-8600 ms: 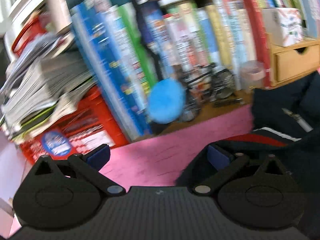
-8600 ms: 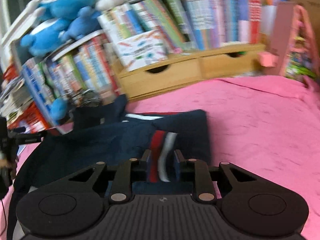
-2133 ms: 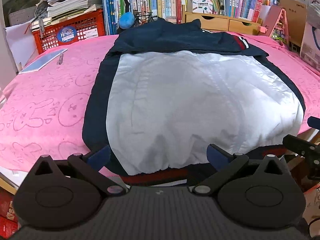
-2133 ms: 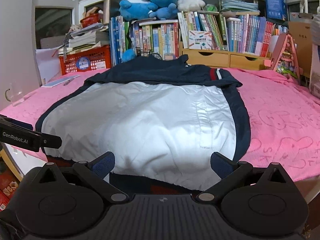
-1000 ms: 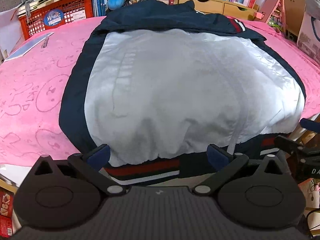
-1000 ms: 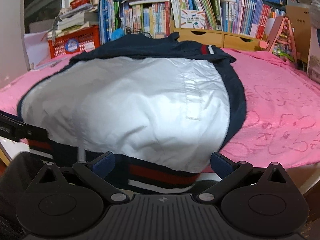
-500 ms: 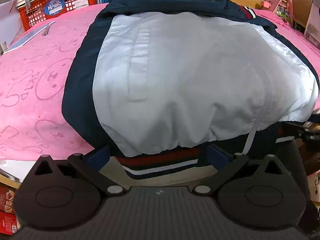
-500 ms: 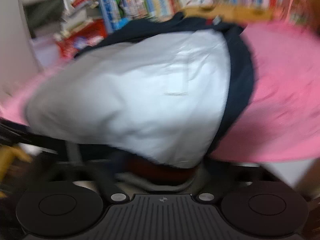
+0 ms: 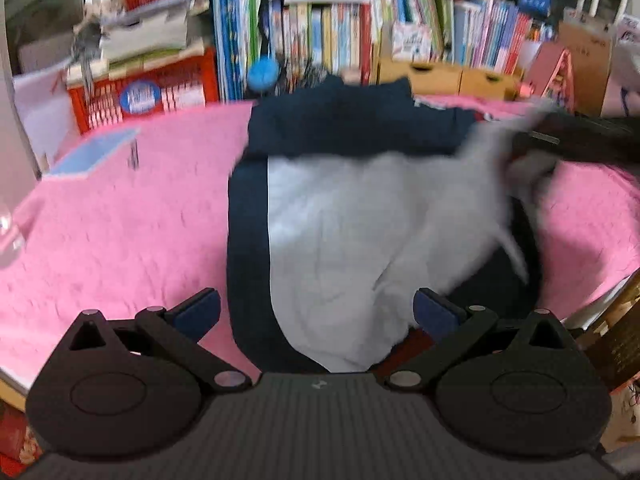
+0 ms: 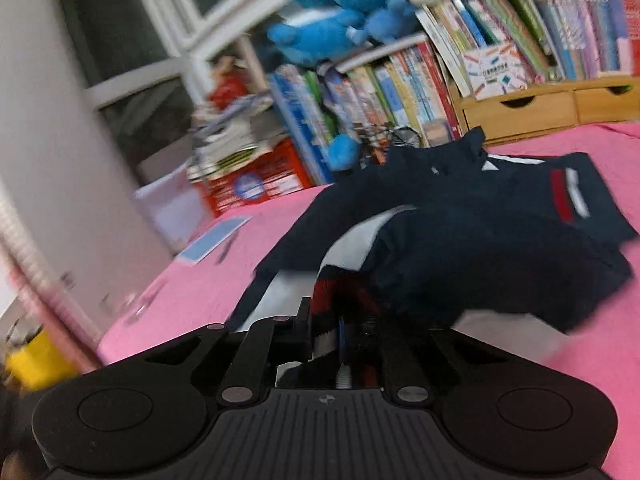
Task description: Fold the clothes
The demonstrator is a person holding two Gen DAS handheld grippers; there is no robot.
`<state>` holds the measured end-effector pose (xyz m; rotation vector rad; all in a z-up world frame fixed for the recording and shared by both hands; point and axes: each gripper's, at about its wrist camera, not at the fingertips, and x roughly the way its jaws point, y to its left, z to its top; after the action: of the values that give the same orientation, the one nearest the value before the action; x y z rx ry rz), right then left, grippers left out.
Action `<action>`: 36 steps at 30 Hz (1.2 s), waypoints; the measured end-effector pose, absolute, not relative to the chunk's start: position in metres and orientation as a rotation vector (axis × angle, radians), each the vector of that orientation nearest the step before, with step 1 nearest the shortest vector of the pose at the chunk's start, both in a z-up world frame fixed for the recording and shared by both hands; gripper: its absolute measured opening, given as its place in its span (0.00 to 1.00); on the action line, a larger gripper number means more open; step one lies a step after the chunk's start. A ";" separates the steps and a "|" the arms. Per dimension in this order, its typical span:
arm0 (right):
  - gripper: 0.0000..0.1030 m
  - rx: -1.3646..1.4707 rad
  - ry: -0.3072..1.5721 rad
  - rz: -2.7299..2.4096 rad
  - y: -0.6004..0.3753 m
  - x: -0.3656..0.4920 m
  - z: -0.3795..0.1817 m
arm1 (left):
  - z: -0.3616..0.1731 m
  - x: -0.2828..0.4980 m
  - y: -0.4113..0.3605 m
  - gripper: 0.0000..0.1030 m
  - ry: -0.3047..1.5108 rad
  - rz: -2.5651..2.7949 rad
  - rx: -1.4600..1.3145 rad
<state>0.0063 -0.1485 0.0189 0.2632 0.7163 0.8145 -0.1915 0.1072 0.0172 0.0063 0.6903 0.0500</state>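
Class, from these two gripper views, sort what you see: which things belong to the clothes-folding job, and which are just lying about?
Part of the job:
navy jacket with white lining
right gripper, jaws shut on the striped hem
left gripper, jaws open

Just lying about:
blue booklet
red crate
books
plush toys
wooden drawers

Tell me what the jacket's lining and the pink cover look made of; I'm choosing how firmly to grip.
Lining: thin, smooth woven synthetic by the look, pale grey with a slight sheen and soft creases; probably slippery. Pink cover: looks like terry or fleece, matte with a nubby, embossed texture. The jacket shell seems matte navy woven fabric; blur leaves the weave unclear.
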 end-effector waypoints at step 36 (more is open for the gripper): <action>0.65 -0.495 0.752 0.689 -0.024 0.193 -0.040 | 0.044 -0.069 0.200 1.00 0.676 -0.102 -0.011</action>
<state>0.1934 -0.0235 -0.0397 -0.4951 0.7518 0.6885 -0.0692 0.2003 0.0444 -0.0106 0.6762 -0.1025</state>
